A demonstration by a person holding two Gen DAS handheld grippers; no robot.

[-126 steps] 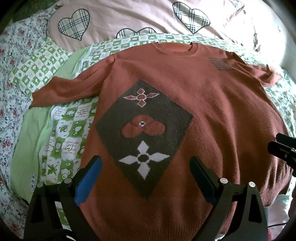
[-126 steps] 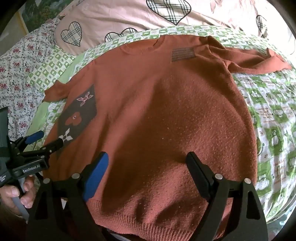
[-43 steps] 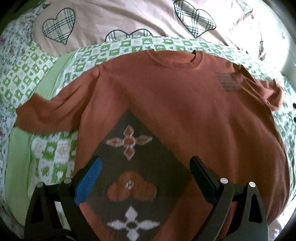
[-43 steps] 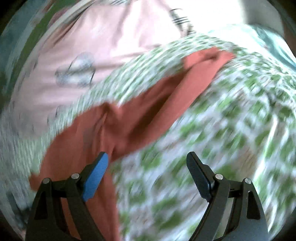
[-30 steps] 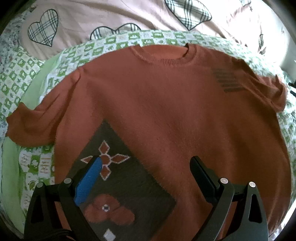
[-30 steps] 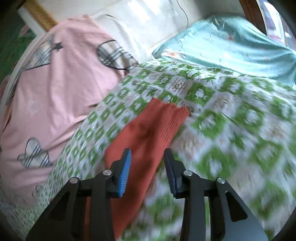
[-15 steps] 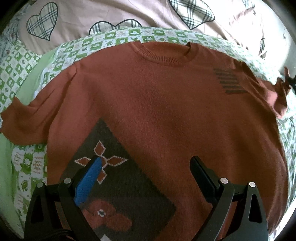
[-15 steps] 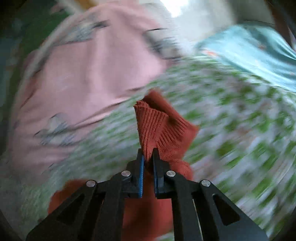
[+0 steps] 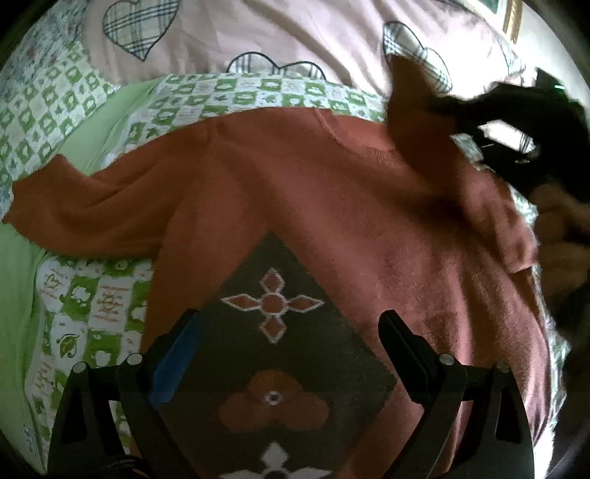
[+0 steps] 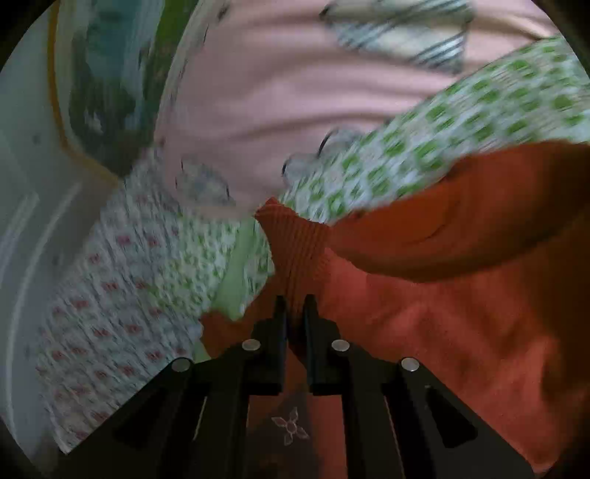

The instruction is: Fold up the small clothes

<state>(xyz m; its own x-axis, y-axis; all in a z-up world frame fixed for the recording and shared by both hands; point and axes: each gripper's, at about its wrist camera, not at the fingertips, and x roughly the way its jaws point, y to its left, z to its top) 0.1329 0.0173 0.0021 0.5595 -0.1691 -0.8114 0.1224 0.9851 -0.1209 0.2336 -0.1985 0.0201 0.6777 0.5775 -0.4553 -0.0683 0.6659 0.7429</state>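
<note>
Over the sweater [image 9: 332, 206], right tongs [image 10: 294, 306] now clamp its cuff [image 10: 295, 239], newly carried inward; sleeve fold begun; left tongs [image 9: 289, 328] apart.

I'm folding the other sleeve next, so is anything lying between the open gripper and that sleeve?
Nothing visible. The left gripper hangs open over the sweater, and only bare knit lies between it and the left sleeve spread on the bedding.

Sweater [image 9: 368, 228]: rust-orange knit; dark brown diamond panel [image 9: 287, 353] bearing rust and white flower motifs. Bedsheet [image 9: 88, 306]: green-and-white checks with leaf prints. Duvet [image 9: 258, 33]: pale pink, plaid hearts. Pillowcase [image 10: 110, 280]: white, small red florals.
</note>
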